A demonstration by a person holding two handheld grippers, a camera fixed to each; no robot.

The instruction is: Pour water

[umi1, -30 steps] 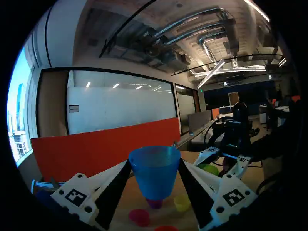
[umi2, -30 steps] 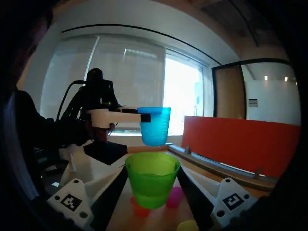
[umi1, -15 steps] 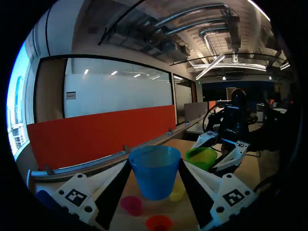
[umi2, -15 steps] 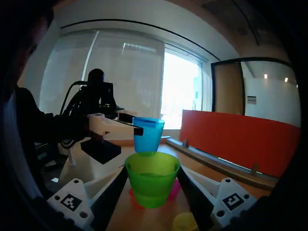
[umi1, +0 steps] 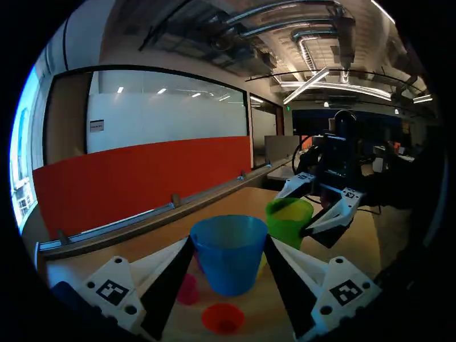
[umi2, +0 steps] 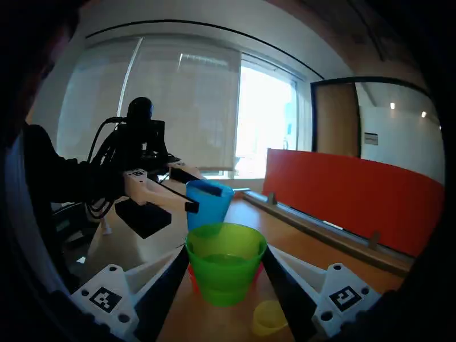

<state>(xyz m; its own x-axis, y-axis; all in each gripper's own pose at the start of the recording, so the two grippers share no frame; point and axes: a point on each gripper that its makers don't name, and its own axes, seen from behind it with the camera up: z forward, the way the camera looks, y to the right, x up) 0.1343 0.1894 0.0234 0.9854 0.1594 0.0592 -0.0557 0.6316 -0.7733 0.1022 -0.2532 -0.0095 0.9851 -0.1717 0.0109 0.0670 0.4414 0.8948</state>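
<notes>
My left gripper [umi1: 229, 244] is shut on a blue cup [umi1: 229, 269], held upright just above the wooden table [umi1: 239, 204]. In the left gripper view, a green cup [umi1: 284, 223] hangs just beyond and to the right, between the fingers of my right gripper [umi1: 301, 215]. In the right gripper view, my right gripper [umi2: 226, 253] is shut on the green cup [umi2: 226, 280], which has water in it. Right behind its rim is the blue cup [umi2: 208, 210], tilted a little, in my left gripper [umi2: 205, 198] with a person's sleeve [umi2: 68, 179] behind.
Small cups stand on the table: pink [umi1: 187, 289], red [umi1: 223, 318] and yellow [umi2: 268, 317]. An orange partition [umi1: 131, 179] and a metal rail [umi1: 171, 206] run along the table's far edge. A black box [umi2: 142, 218] sits on the table's left part.
Both grippers have come down toward the table. The blue cup has sunk from above the green cup to just behind its rim, closer to it.
</notes>
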